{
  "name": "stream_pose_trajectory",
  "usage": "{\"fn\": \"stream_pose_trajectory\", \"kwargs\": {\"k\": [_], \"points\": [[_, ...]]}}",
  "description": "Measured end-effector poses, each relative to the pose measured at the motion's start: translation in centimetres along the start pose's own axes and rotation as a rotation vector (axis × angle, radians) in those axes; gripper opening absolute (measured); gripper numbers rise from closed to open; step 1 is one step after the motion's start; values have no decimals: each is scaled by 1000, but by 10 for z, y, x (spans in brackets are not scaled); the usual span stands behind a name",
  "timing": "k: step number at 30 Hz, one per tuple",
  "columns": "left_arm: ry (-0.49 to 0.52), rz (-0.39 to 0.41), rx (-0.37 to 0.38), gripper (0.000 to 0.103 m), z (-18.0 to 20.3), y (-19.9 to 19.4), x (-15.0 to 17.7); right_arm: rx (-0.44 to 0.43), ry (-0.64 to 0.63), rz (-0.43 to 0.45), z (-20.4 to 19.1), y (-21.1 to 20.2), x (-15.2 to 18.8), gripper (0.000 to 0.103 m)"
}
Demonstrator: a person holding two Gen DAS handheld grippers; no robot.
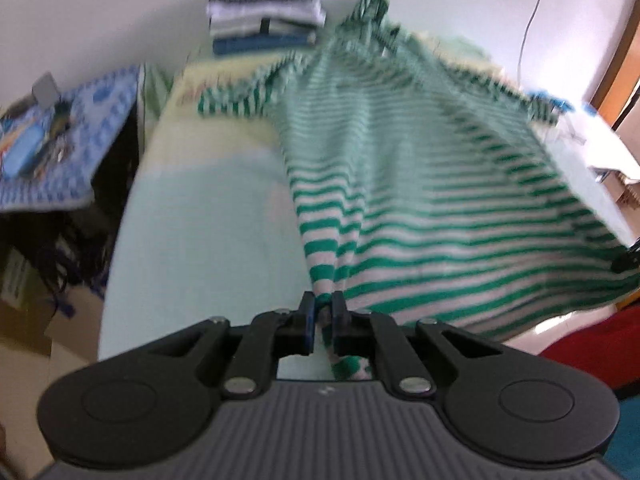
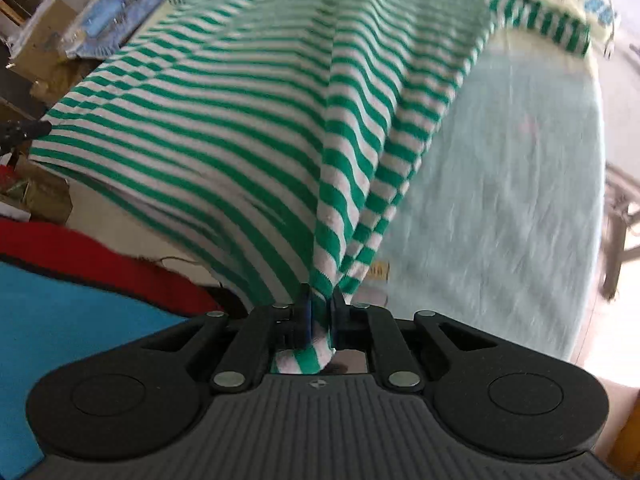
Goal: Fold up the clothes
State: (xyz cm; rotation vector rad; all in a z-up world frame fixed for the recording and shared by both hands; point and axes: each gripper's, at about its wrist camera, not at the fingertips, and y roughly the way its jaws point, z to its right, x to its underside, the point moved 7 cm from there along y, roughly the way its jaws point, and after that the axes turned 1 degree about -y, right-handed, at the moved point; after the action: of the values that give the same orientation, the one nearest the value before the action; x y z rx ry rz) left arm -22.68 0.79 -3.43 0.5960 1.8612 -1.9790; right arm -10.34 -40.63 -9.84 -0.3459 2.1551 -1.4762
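A: What is seen to the left of the shirt?

B: A side table (image 1: 60,152) with a blue patterned cloth is seen there, cluttered with small items too blurred to name. Behind the shirt, a stack of folded clothes (image 1: 262,16) is set against the wall.

A: And the shirt itself?

B: The green-and-white striped shirt (image 1: 420,184) is held up above the pale green surface (image 1: 208,232), stretched between the two grippers. One sleeve (image 1: 236,100) is draped onto the surface on the shirt's left.

A: How is it gripped?

B: At the shirt's lower left corner, the fingers of the left gripper (image 1: 322,304) are closed tight on a bunched fold of the hem. At the opposite corner, the fingers of the right gripper (image 2: 320,300) are likewise clamped on gathered fabric, a tuft of which is pushed through behind them.

A: Anything to the right of the shirt?

B: Only more of the surface (image 2: 520,200), seen in the right wrist view.
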Motion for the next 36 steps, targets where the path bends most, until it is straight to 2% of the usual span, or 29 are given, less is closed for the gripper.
{"fn": "stream_pose_trajectory", "kwargs": {"k": [4, 6, 8, 9, 11, 14, 15, 16, 17, 18, 19, 20, 23, 25, 27, 29, 32, 36], "points": [[29, -74, -28, 4, -4, 29, 19, 34, 27, -36, 8, 17, 4, 11], [49, -102, -47, 4, -9, 37, 25, 21, 51, -54, 11, 21, 6, 18], [76, -118, -62, 4, -16, 39, 28, 18, 57, -76, 13, 14, 7, 39], [89, -117, -70, 4, -21, 36, 27, 18, 58, -88, 14, 11, 8, 39], [116, -110, -80, 5, -31, 30, 21, 27, 58, -38, 17, -5, 1, 39], [138, -55, -86, 9, -39, 28, -5, 33, 119, 93, 27, -27, -18, 45], [145, -35, -86, 13, -40, 30, -14, 44, 149, 141, 31, -29, -27, 51], [156, -16, -88, 26, -39, 37, -23, 70, 177, 181, 37, -28, -37, 52], [164, 5, -85, 44, -37, 45, -31, 103, 204, 217, 44, -26, -46, 52], [169, 23, -86, 53, -37, 54, -39, 129, 229, 248, 49, -23, -55, 52], [166, 26, -95, 57, -37, 66, -45, 158, 253, 285, 55, -19, -65, 52], [163, 18, -98, 50, -37, 80, -51, 191, 271, 323, 60, -13, -75, 52], [151, 23, -111, 50, -36, 112, -74, 304, 335, 420, 82, -2, -109, 52], [131, 48, -101, 50, -38, 123, -94, 316, 374, 450, 92, 1, -127, 52], [110, 86, -93, 55, -41, 132, -117, 322, 409, 473, 101, 3, -144, 52], [108, 124, -118, 65, -49, 140, -140, 354, 448, 454, 105, 8, -156, 52], [129, 163, -174, 68, -65, 156, -170, 305, 486, 451, 100, 6, -162, 53], [182, 172, -238, 70, -91, 183, -199, 233, 521, 460, 80, 4, -164, 60]]}}
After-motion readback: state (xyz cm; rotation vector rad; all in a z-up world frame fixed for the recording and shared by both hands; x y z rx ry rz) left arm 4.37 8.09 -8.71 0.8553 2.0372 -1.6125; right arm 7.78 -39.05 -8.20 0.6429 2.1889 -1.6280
